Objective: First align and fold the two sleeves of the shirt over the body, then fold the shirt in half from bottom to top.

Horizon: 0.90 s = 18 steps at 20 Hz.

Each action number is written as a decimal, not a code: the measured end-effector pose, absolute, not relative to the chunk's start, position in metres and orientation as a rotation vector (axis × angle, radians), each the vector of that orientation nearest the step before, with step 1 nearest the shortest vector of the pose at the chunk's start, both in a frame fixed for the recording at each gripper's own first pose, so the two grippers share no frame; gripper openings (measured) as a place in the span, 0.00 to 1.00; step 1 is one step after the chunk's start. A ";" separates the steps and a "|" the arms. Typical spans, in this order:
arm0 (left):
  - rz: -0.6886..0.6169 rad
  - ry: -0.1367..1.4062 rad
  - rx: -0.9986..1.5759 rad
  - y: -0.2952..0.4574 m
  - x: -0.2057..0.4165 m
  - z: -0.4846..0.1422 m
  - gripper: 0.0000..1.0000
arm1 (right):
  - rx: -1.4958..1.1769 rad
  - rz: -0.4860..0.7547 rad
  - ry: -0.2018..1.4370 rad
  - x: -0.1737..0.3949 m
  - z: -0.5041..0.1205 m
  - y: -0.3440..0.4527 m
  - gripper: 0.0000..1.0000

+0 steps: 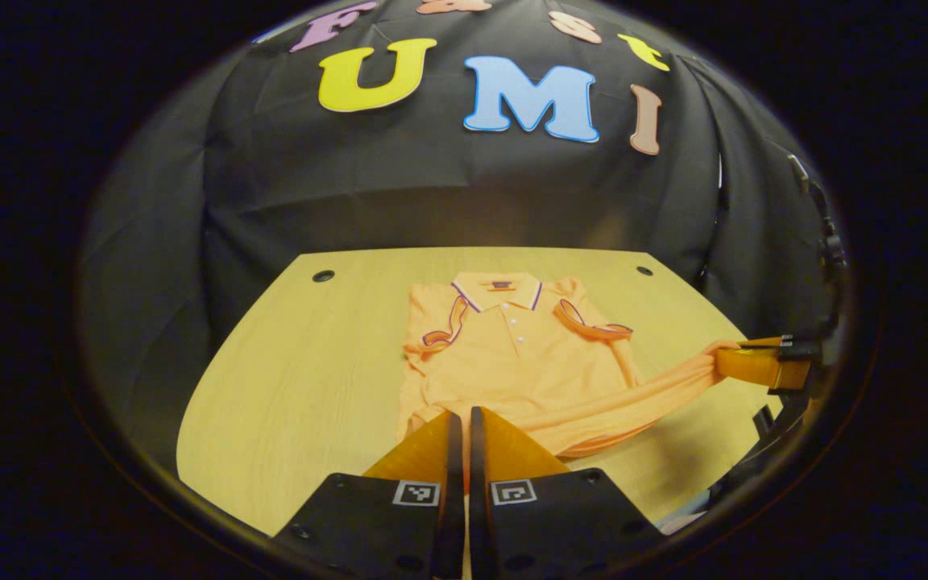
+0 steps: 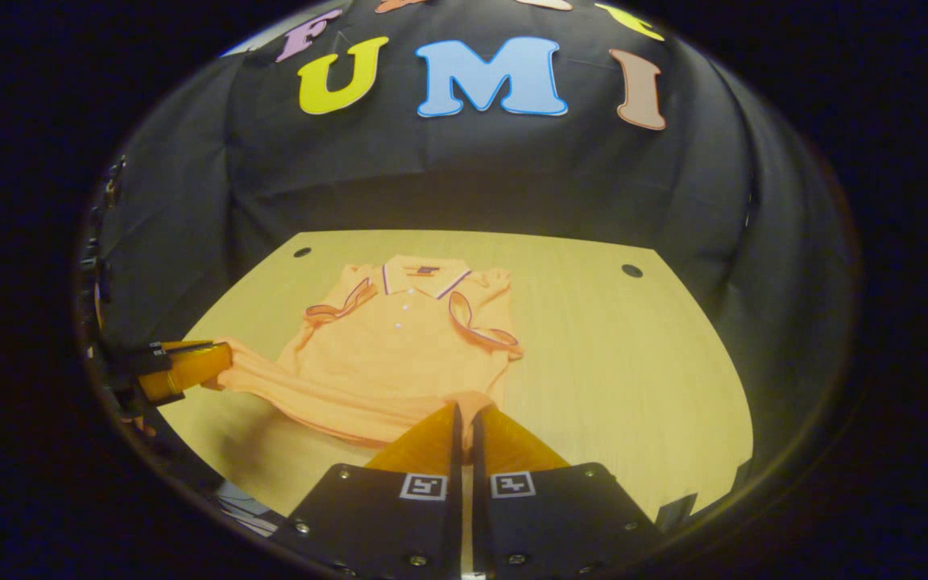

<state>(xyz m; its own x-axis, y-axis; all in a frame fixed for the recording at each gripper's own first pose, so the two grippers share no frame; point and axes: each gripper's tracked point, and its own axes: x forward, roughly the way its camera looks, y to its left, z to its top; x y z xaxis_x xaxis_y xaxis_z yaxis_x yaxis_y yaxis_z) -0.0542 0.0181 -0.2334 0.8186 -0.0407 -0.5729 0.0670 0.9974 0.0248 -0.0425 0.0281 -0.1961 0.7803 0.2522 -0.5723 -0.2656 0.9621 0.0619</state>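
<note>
An orange polo shirt [image 1: 512,362] lies on the wooden table [image 1: 303,379], collar at the far side. Both short sleeves, edged with a dark stripe, are folded in over its chest. My left gripper [image 1: 464,419] is shut on the near-left corner of the hem. In the right gripper view my right gripper [image 2: 464,412] is shut on the other hem corner of the shirt [image 2: 399,346]. The hem hangs stretched between the two, lifted off the table. Each view shows the other gripper at its edge: the right gripper [image 1: 723,358] and the left gripper [image 2: 218,366].
The table [image 2: 617,362] has two small round holes near its far corners, one at the left [image 1: 323,275] and one at the right [image 1: 644,271]. Black cloth walls close the booth behind and beside it. Bare tabletop flanks the shirt on both sides.
</note>
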 end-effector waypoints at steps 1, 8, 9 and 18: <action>-0.064 0.611 0.040 0.018 -0.043 -0.233 0.09 | -0.021 0.272 0.609 -0.031 -0.191 0.033 0.06; -0.100 0.582 0.018 0.022 0.046 -0.223 0.08 | -0.043 0.218 0.572 0.048 -0.172 0.049 0.05; -0.104 0.575 0.017 0.023 0.058 -0.221 0.08 | -0.044 0.210 0.571 0.058 -0.171 0.052 0.05; -0.115 0.520 0.021 0.038 0.163 -0.223 0.09 | -0.072 0.142 0.529 0.149 -0.165 0.071 0.05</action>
<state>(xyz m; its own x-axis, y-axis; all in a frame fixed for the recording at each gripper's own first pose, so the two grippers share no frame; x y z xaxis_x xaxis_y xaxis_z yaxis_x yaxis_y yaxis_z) 0.1632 0.0377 -0.2231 0.8614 -0.1047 -0.4970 0.1155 0.9933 -0.0089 0.1486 0.0710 -0.1652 0.8538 0.1160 -0.5075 -0.1531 0.9877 -0.0318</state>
